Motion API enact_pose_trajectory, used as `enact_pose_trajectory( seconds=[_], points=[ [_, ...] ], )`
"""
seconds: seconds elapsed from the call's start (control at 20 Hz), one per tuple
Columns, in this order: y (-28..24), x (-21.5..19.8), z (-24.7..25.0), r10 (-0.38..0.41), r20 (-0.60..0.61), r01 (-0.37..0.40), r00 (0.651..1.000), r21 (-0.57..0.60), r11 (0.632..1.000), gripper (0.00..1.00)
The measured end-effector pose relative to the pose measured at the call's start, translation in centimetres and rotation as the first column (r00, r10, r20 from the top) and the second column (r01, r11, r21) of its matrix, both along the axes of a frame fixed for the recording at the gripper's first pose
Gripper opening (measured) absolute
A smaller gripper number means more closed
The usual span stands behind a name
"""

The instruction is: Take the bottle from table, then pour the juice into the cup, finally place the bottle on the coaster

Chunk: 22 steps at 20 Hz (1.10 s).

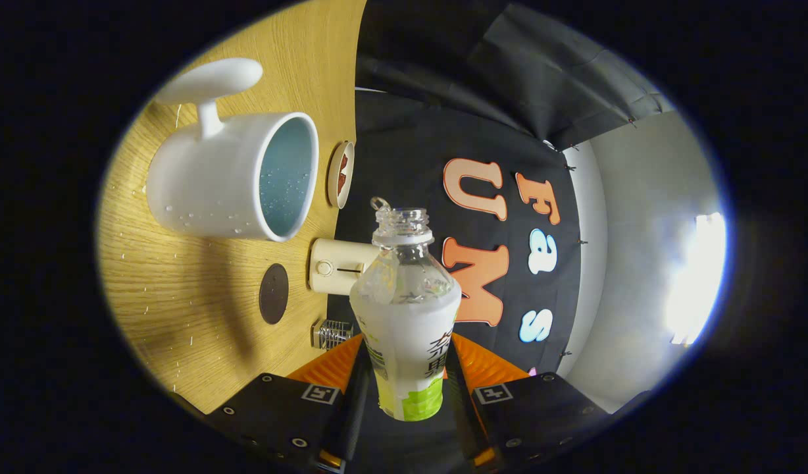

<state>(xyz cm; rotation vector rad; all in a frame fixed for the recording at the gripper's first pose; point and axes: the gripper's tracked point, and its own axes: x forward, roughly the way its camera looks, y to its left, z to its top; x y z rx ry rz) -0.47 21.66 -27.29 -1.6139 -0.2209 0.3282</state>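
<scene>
My gripper (407, 368) is shut on a clear plastic bottle (407, 309) with a white and green label, held between both fingers. The bottle has no cap and its open neck points ahead of the fingers. The whole view is rolled on its side, so the wooden table (180, 296) stands to the left. A white cup (236, 174) with a light blue inside and a handle sits on the table, beyond the bottle's mouth and to its left, with water drops on its wall. A dark round coaster (274, 293) lies on the table between the cup and my fingers.
A cream box-shaped device (335, 265) with a knob stands at the table's far edge behind the bottle. A small round dish (341, 174) sits past the cup. A shiny ribbed object (331, 334) lies close to the left finger. Droplets speckle the wood.
</scene>
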Motion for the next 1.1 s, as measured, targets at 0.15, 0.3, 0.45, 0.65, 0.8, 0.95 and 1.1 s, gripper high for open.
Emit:
enact_pose_trajectory(
  seconds=[0.15,0.3,0.45,0.65,0.8,0.95,1.1],
  points=[
    [0.11,-0.01,0.10,0.003,0.003,-0.003,1.000,-0.007,1.000,0.60],
    [0.09,-0.12,0.05,0.003,0.007,-0.003,1.000,-0.016,1.000,0.60],
    [0.10,-0.36,0.08,0.005,0.010,-0.005,1.000,-0.021,1.000,0.60],
    [0.39,-0.30,0.51,0.014,0.022,-0.013,1.000,-0.027,1.000,0.60],
    [0.43,-0.16,0.60,0.021,0.034,-0.019,0.999,-0.040,0.999,0.60],
    [0.51,-0.30,0.63,0.023,0.037,-0.022,0.999,-0.041,0.999,0.60],
    [0.74,-0.28,0.91,0.033,0.046,-0.031,0.998,-0.053,0.998,0.60]
  ],
)
